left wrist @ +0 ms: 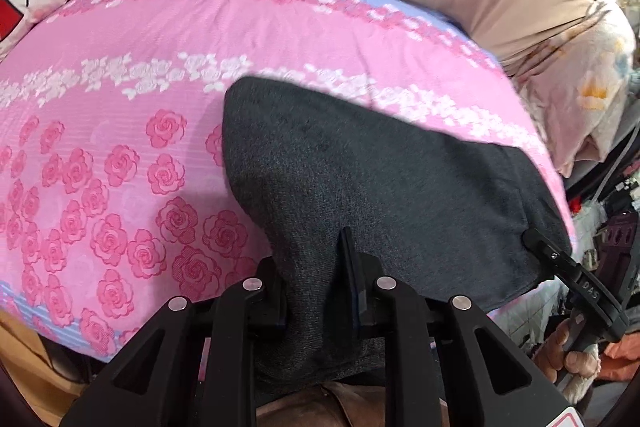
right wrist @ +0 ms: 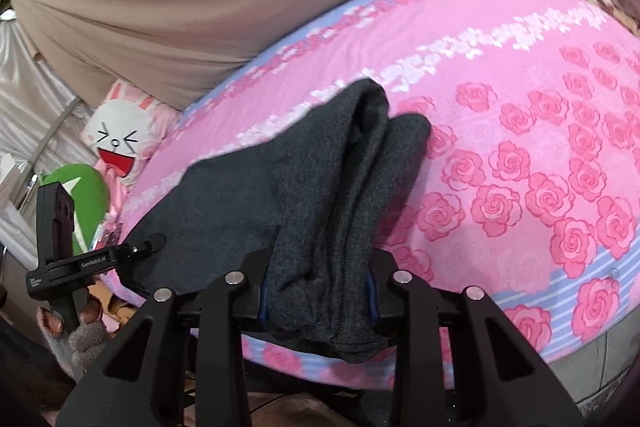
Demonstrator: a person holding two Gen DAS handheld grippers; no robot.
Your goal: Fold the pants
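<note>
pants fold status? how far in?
Done: the dark grey pants already look doubled lengthwise, lying on the pink rose bedspread. In hand: left claw and right claw are each shut on bunched fabric at the near edge. Left: carry that edge across to the far end, release, smooth flat.

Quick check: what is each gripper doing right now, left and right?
Left gripper: closed on the dark grey knit pants.
Right gripper: closed on a bunched fold of the same pants.

2 tools, left [left wrist: 316, 291] & right [right wrist: 318, 291], clamped tight.
</note>
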